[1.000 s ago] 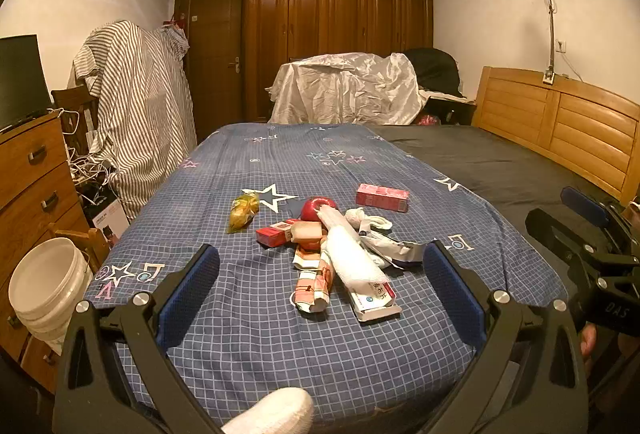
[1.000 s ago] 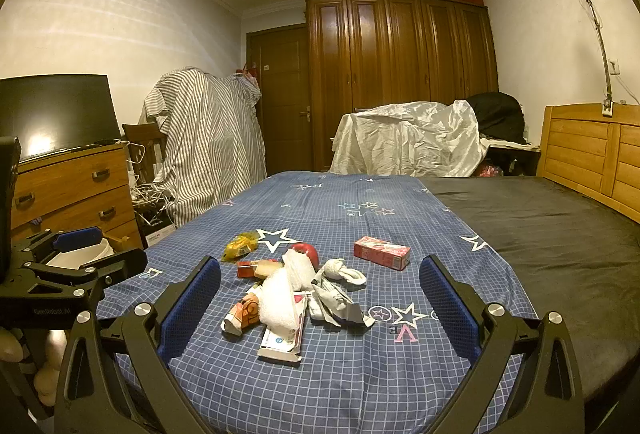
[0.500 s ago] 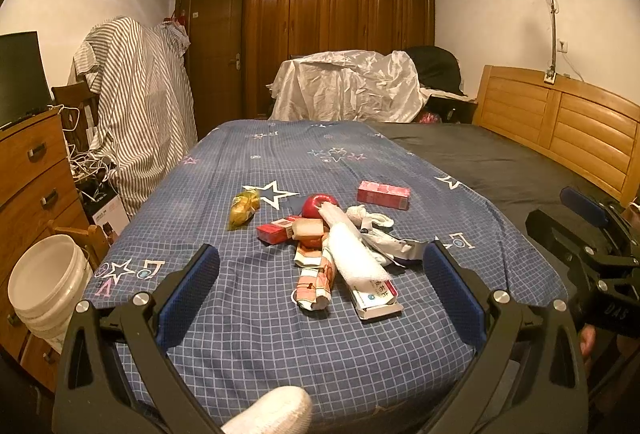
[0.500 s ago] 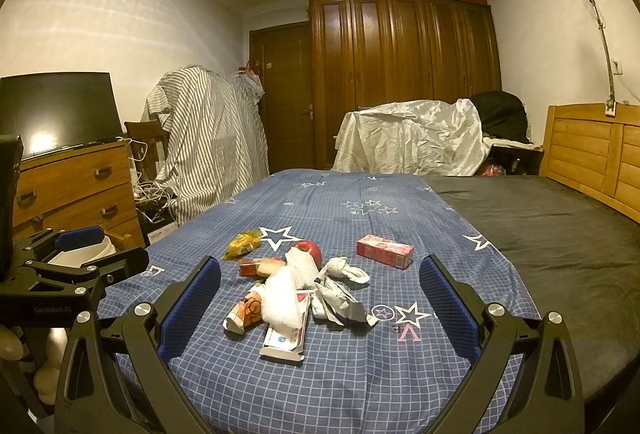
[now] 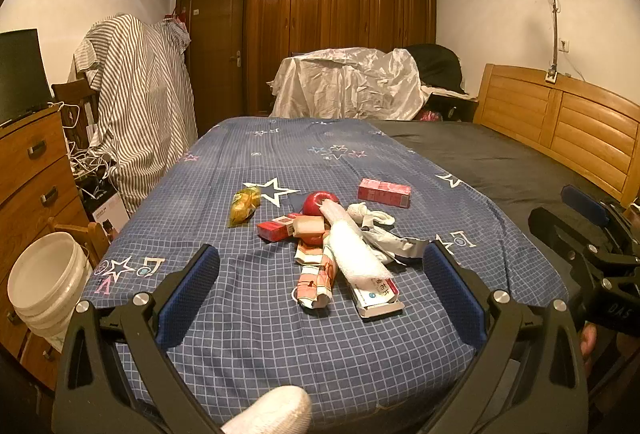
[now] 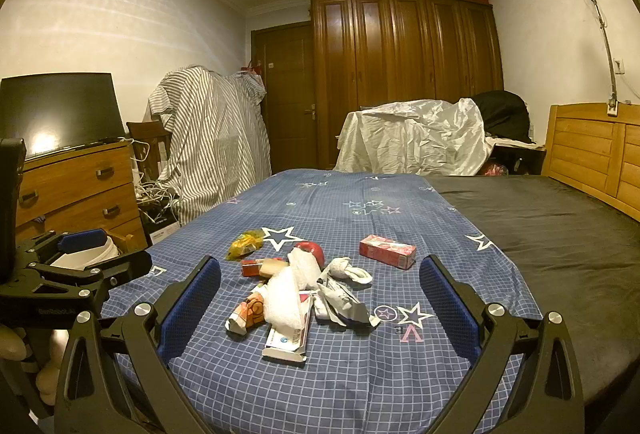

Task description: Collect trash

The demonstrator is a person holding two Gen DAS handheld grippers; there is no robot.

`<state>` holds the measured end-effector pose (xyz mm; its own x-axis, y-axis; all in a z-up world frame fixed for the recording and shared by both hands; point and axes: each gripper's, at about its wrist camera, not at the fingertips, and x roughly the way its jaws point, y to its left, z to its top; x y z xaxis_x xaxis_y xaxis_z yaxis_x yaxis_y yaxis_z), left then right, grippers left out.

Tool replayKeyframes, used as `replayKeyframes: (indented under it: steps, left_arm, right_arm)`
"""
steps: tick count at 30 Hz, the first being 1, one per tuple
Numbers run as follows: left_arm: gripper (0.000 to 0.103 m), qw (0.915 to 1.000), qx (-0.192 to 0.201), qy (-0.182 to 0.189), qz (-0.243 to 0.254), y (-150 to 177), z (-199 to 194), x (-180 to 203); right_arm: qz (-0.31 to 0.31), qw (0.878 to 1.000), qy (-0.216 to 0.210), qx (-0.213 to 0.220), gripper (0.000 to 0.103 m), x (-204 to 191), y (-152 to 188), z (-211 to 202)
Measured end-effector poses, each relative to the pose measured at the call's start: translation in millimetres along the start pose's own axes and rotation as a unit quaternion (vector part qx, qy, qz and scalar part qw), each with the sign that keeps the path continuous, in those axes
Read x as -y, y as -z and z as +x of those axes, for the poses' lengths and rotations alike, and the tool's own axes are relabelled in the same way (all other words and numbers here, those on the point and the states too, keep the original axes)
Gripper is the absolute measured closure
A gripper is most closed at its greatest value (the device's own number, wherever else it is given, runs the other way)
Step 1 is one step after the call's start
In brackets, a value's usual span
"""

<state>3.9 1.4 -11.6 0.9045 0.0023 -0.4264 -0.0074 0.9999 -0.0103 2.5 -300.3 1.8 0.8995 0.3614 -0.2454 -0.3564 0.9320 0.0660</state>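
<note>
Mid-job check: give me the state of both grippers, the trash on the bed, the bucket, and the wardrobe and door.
left gripper: open, empty
right gripper: open, empty
trash pile: on the blue bedspread, uncollected
pink box: lying flat, apart from the pile
yellow wrapper: crumpled, apart
white bucket: upright, open
wardrobe: doors shut
door: shut

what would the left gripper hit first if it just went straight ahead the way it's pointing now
Probably the trash pile on the blue bedspread. The open left gripper frames the white foam roll and the crumpled orange-and-white wrapper nearest it, though depth is hard to judge.
</note>
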Motion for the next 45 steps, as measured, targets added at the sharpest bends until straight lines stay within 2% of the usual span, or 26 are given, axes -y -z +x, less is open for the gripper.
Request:
replayKeyframes:
  steps: [29, 42, 45]
  left_arm:
    - [0.005, 0.9999, -0.009, 0.001, -0.003, 2, 1, -3]
    - [0.005, 0.9999, -0.015, 0.0, -0.003, 3, 5, -7]
    - [0.005, 0.9996, -0.027, 0.001, 0.001, 7, 15, -15]
  right_arm:
    - [-0.001, 1.0, -0.002, -0.001, 0.004, -3, 0, 3]
    - [-0.004, 1.0, -0.01, -0.005, 0.004, -8, 6, 17]
    - [-0.002, 1.0, -0.011, -0.011, 0.004, -5, 7, 20]
